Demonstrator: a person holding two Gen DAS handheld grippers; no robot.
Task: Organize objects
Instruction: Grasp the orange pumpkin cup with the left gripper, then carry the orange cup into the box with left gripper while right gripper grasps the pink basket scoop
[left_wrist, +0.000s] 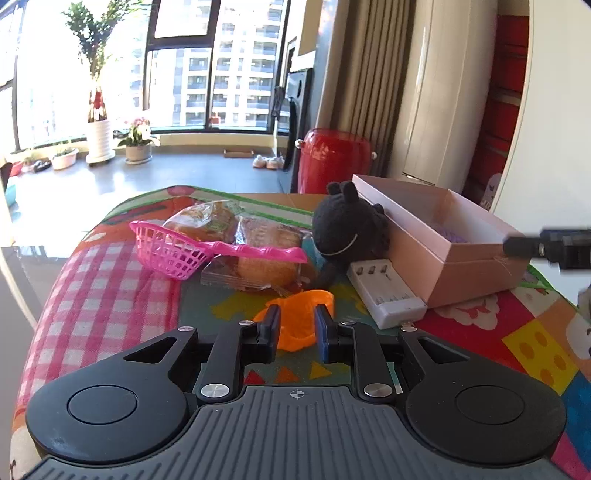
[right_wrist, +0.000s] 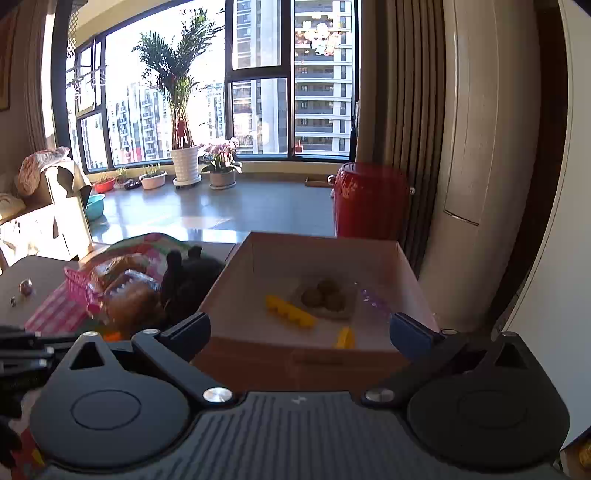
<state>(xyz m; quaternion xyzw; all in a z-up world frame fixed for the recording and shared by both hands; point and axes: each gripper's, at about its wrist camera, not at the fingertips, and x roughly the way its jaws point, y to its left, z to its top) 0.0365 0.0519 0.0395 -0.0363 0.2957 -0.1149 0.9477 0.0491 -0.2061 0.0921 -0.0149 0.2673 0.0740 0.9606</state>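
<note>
1. A pink plastic slotted basket with a long handle (left_wrist: 177, 251) leans against clear-wrapped bread rolls (left_wrist: 258, 251) on the bench's colourful patterned cloth (left_wrist: 480, 325).
2. A black knitted plush toy (left_wrist: 351, 229) sits against the side of the open pink cardboard box (left_wrist: 476, 269); a white battery charger (left_wrist: 384, 291) lies along the box's foot.
3. The left claw (left_wrist: 296, 328) has its pads slightly apart on either side of a small orange plastic cup (left_wrist: 295, 325); contact is unclear.
4. The right claw (right_wrist: 299, 328) is spread wide at the box's near wall.
5. Inside the box lie yellow toothed plastic pieces (right_wrist: 291, 312), a white dish of brown balls (right_wrist: 327, 299) and something purple.
</note>
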